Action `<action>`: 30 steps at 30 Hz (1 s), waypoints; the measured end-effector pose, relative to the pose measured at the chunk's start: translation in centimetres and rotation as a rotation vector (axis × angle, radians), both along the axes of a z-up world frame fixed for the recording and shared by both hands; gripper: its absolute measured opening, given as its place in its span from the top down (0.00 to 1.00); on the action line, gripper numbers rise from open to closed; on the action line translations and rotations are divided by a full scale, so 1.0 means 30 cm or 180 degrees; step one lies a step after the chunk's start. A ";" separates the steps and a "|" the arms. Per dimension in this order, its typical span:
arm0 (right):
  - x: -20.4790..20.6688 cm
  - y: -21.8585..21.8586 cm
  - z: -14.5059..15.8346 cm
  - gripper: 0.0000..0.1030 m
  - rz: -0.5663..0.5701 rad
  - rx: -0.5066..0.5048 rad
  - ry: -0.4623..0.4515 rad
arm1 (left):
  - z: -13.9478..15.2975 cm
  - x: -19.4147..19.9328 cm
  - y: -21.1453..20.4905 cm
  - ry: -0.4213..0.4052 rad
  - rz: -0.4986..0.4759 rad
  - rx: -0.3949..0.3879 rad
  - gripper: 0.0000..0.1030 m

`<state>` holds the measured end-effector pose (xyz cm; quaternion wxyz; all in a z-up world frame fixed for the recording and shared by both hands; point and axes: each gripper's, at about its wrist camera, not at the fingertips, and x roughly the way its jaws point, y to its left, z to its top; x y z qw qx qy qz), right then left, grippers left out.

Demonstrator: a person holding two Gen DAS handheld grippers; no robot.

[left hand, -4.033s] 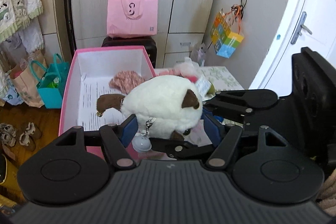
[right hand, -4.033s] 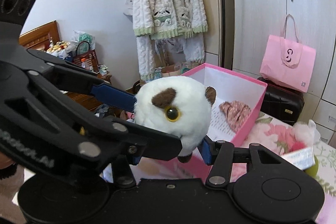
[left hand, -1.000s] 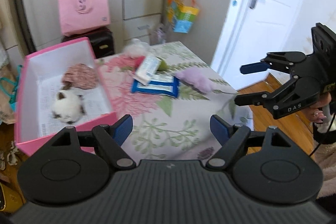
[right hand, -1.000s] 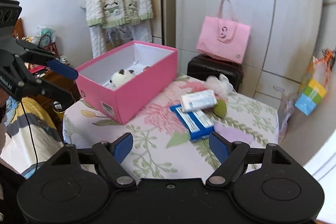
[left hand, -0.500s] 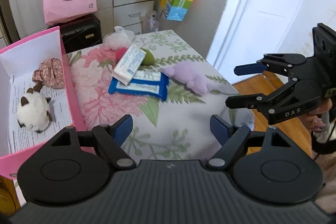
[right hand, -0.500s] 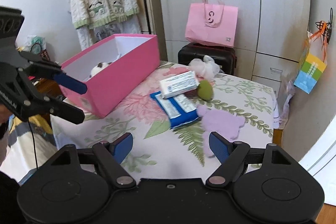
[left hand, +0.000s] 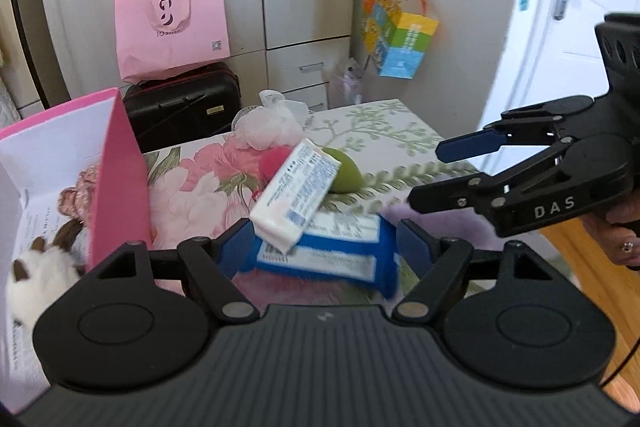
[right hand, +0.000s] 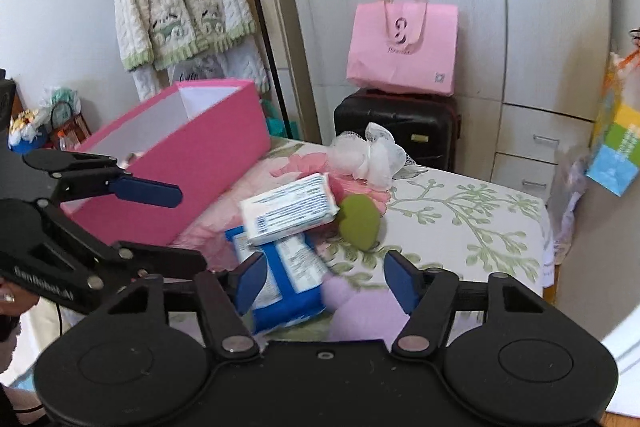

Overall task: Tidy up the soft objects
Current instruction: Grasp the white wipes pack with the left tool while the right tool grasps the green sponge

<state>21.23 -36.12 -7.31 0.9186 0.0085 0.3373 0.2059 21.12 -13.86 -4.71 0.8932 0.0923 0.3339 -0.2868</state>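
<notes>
Attention has shifted from the open pink cardboard box to the loose pile on the floral-clothed table. The white plush toy with brown ears, clamped between both pairs of jaws four seconds ago, is now seen lying inside the box at 9 o'clock in the left view, beside a crumpled pink knitted item. That deposit is judged complete, so one soft object fewer remains outside.

Both tools have since been brought down close to the pile. The left gripper is held with jaws apart and empty, straddling a blue-and-white flat tissue pack, on which a white wrapped tissue pack leans. The right gripper is likewise spread and empty, with a lilac plush piece lying between its fingers at 6 o'clock. An olive-green egg-shaped sponge and a white mesh bath puff sit farther off, toward 12 o'clock. The lilac plush is judged the likely next pick.
</notes>
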 end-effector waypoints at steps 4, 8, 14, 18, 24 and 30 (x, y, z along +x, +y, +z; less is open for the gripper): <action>0.112 -0.003 -0.045 0.33 0.0189 -0.0157 0.0075 | -0.059 0.076 -0.038 -0.0079 0.0138 0.0034 0.27; 0.198 -0.012 -0.080 0.33 0.0379 -0.0189 0.0149 | -0.110 0.134 -0.059 -0.0184 0.0255 0.0111 0.33; 0.272 -0.001 -0.119 0.36 0.0658 -0.0177 0.0161 | -0.163 0.167 -0.084 -0.0199 0.0212 0.0191 0.34; 0.318 0.005 -0.148 0.37 0.0756 -0.0178 0.0179 | -0.185 0.153 -0.100 -0.0311 0.0159 0.0236 0.34; 0.352 0.004 -0.187 0.55 0.0802 -0.0121 0.0245 | -0.186 0.152 -0.109 -0.0246 0.0064 0.0225 0.52; 0.330 -0.017 -0.193 0.62 0.0701 -0.0042 0.0257 | -0.181 0.120 -0.109 -0.0286 -0.0012 0.0230 0.56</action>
